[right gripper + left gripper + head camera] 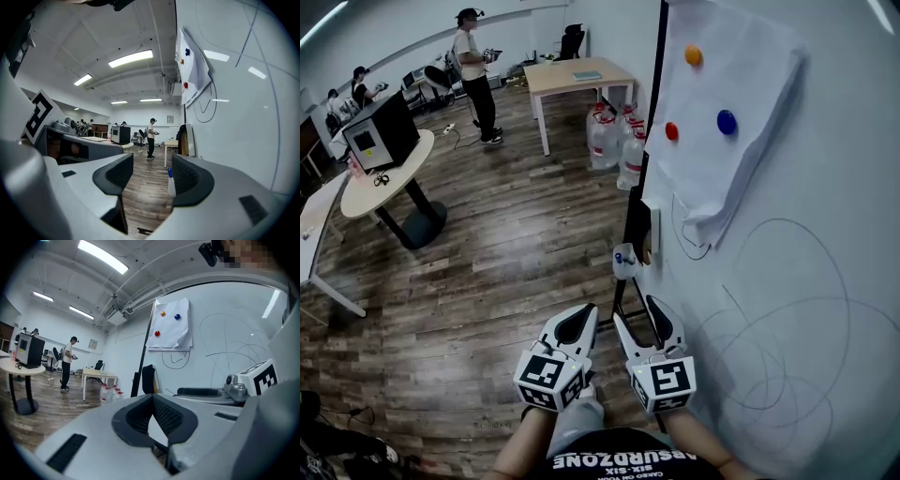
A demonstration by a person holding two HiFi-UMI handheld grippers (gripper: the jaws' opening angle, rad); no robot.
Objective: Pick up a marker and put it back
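Observation:
A white marker with a blue cap point(623, 261) stands upright at the whiteboard's point(806, 309) left edge, just below a black eraser point(639, 230). In the right gripper view the marker point(171, 183) shows ahead of the jaws, close to the right pad and not touched. My right gripper point(639, 309) point(151, 171) is open, with nothing between its pads. My left gripper point(578, 321) point(153, 399) floats beside it over the floor, its pads meeting at the tips and holding nothing.
A paper sheet point(722, 122) hangs on the board under coloured magnets. Water bottles point(614, 141) stand by the board's foot. A wooden table point(577, 75), a round table point(389, 173) with a black box, and a standing person point(473, 70) are farther back.

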